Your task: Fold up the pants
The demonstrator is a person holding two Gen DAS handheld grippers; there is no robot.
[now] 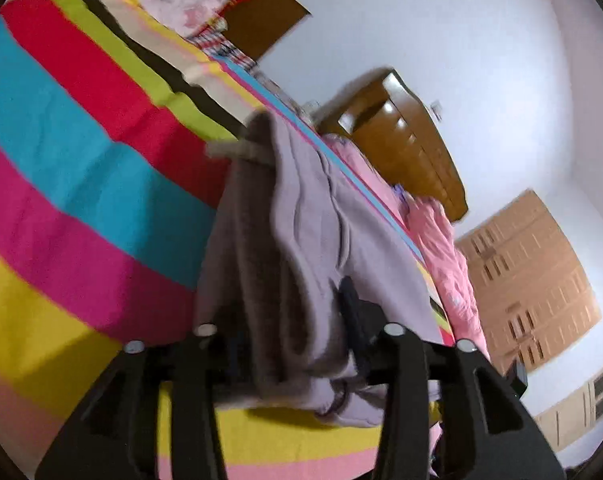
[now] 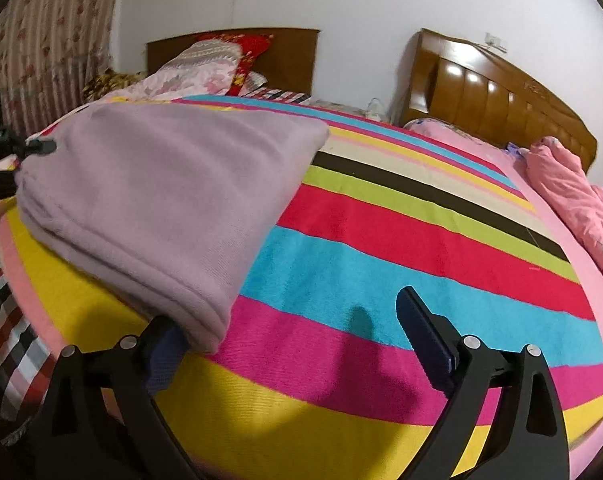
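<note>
Lilac fleece pants [image 2: 153, 200], folded at left of frame on the striped bedspread [image 2: 421, 248], are pinched by the left gripper [image 1: 297, 332]; the right gripper [image 2: 289, 320] is spread wide, empty. A final fold seems underway; release and smoothing are probably called for next.

Left gripper [image 1: 297, 344] tilted, fingers closed tight on a bunched fold of lilac pants [image 1: 301, 240], right gripper [image 2: 293, 332] held low, jaws spread wide, left finger [image 2: 163, 350] touching the pants' edge

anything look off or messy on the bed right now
Nothing damaged or spilled. The lilac pants lie folded on the striped blanket, slightly askew to the stripes. A pink quilt sits crumpled by the headboard.
</note>
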